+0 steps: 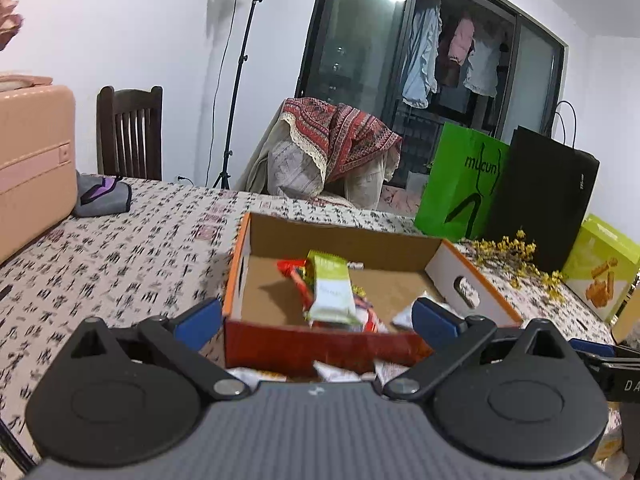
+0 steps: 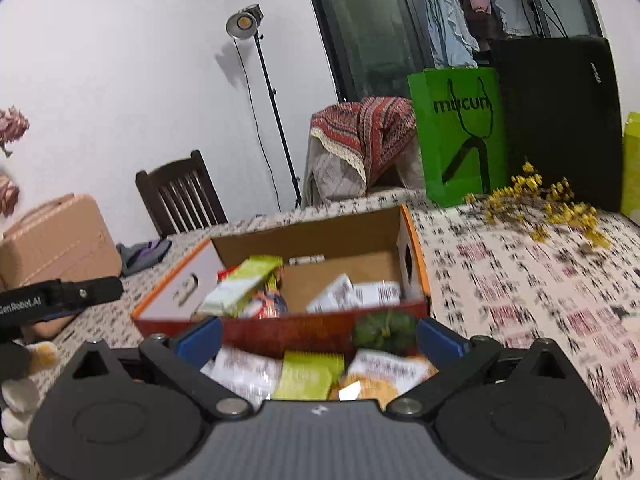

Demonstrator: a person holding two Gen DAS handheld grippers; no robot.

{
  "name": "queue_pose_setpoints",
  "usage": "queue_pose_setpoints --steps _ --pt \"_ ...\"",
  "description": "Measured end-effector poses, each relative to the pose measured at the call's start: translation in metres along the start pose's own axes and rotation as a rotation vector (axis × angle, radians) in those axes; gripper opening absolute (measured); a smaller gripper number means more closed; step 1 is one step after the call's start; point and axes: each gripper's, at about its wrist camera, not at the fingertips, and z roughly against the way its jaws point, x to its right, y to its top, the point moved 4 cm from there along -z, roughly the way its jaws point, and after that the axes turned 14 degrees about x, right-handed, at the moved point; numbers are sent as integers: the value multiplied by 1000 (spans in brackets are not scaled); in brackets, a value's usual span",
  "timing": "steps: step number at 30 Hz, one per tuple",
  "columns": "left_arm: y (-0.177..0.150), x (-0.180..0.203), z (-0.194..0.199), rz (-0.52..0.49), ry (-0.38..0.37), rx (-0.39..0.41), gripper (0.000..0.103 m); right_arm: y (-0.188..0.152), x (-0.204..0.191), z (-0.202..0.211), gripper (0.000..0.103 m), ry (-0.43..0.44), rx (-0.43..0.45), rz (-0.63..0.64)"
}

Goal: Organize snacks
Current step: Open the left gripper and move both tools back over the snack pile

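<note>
Looking along the left gripper (image 1: 316,320), the left wrist view is showing its blue fingers (image 1: 200,322) standing wide apart and holding nothing, poised just before the near wall of a cardboard box (image 1: 320,348) resting on a patterned tablecloth (image 1: 120,264). Inside the box a green-and-white packet (image 1: 332,288) is lying on top of a red packet (image 1: 298,278), with white packets (image 1: 404,314) toward the right wall. More wrappers are peeking out on the cloth between box and gripper.

Looking along the right gripper (image 2: 318,342), the right wrist view is showing its jaws equally wide apart and empty, hanging over a loose pile still outside the box: a white sachet (image 2: 244,372), a green packet (image 2: 308,376) and an orange-printed packet (image 2: 384,380). The image is blurring with motion.

The packets are probably light, crinkly and slippery, with crushable contents; gripping across a flat middle or a sealed end seam, with gentle pressure, is likely safest. The green packet is lying most centrally between the fingers.
</note>
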Motion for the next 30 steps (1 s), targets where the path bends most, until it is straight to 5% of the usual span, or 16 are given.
queue_pose_setpoints --steps 18,30 --pt "-45 -36 42 25 26 -54 103 -51 18 30 103 -62 -102 19" --pt "-50 -45 32 47 42 -69 103 -43 8 -3 102 -132 -118 86"
